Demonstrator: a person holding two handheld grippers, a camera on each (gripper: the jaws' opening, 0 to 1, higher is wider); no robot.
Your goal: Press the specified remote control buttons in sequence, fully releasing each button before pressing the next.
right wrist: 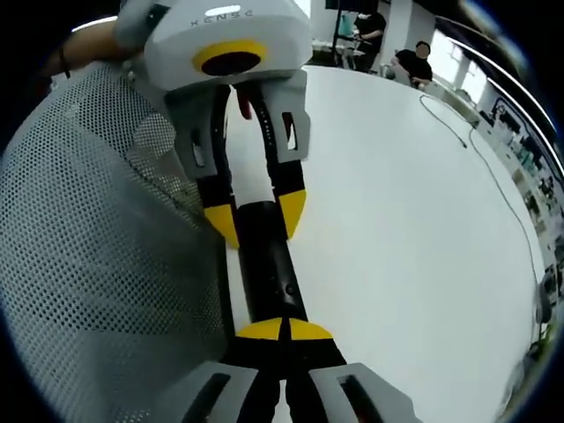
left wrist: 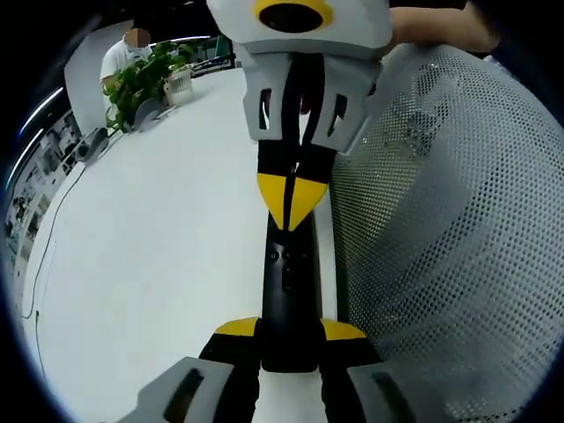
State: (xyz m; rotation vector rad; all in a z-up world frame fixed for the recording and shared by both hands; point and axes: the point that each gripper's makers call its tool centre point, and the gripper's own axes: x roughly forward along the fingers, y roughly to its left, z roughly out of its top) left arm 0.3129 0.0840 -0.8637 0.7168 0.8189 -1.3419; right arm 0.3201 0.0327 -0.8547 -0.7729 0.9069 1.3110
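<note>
A slim black remote [left wrist: 289,304] lies lengthwise over the edge of the white table [left wrist: 159,247]. My left gripper [left wrist: 289,330] is shut on its near end, one yellow tip on each side. From the top of the left gripper view my right gripper [left wrist: 292,201] comes down with its yellow tips together, and their point rests on the remote's far part, just above small buttons [left wrist: 284,269]. In the right gripper view, my right gripper [right wrist: 284,331] is shut with its tips touching on the remote [right wrist: 269,264], and my left gripper [right wrist: 256,213] clasps the far end.
A person's white mesh garment [left wrist: 441,220] [right wrist: 88,247] lies close beside the remote. A potted plant [left wrist: 145,75] and a thin cable [left wrist: 44,256] are at the table's far side. People [right wrist: 410,62] sit at the table's far end, with another cable [right wrist: 502,185] near them.
</note>
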